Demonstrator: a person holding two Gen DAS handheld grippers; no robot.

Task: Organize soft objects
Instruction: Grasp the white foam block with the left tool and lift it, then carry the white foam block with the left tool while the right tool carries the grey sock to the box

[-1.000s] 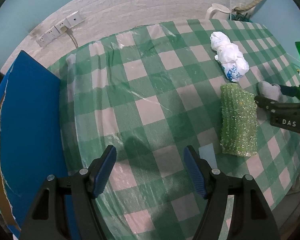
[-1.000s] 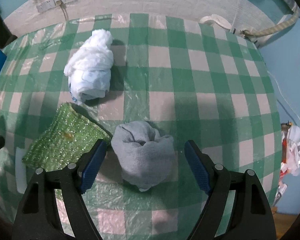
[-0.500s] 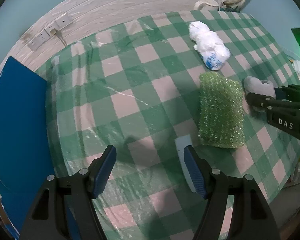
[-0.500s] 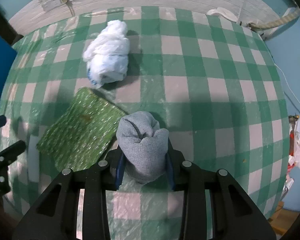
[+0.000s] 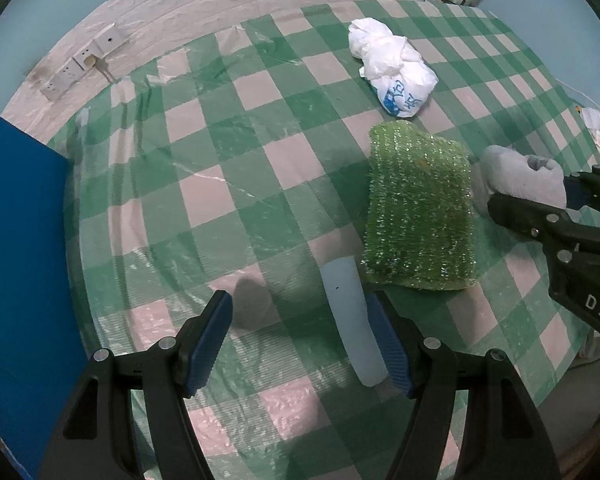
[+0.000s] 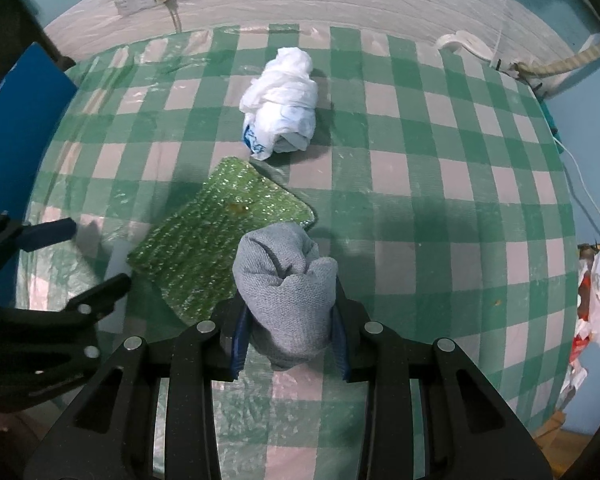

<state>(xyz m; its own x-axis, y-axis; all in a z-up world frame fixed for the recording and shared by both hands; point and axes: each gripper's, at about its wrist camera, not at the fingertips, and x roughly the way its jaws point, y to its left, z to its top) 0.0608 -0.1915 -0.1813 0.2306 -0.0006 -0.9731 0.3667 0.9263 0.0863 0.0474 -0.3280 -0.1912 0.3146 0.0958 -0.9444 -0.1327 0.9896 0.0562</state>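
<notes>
I am guiding two handheld grippers over a worktop (image 5: 228,216) covered in a green-and-white checked plastic cloth. A second ago the jaws of my right gripper (image 6: 288,344) stood wide apart on either side of a rolled grey knitted cloth bundle (image 6: 286,296); now they are pressed in against its sides, pinching it. The bundle looks to have risen slightly off the cloth, though I cannot tell for sure whether it is clear of the surface. It sits just beside, and partly overlapping in view, a flat sparkly green scouring pad (image 6: 220,240). Farther back lies a crumpled white plastic bag with blue print (image 6: 282,102), well apart from the grip.

My left gripper (image 5: 300,344) has its jaws spread with nothing between them, hovering low over the cloth. Over the last second it has shifted so that a pale, flat translucent strip (image 5: 352,320) lies just inside its right jaw, with the green pad's near edge close ahead. A blue board (image 5: 20,280) stands at the left edge.

I judge the first soft item is now secured and ready to be carried to its place; two remain to be sorted.
</notes>
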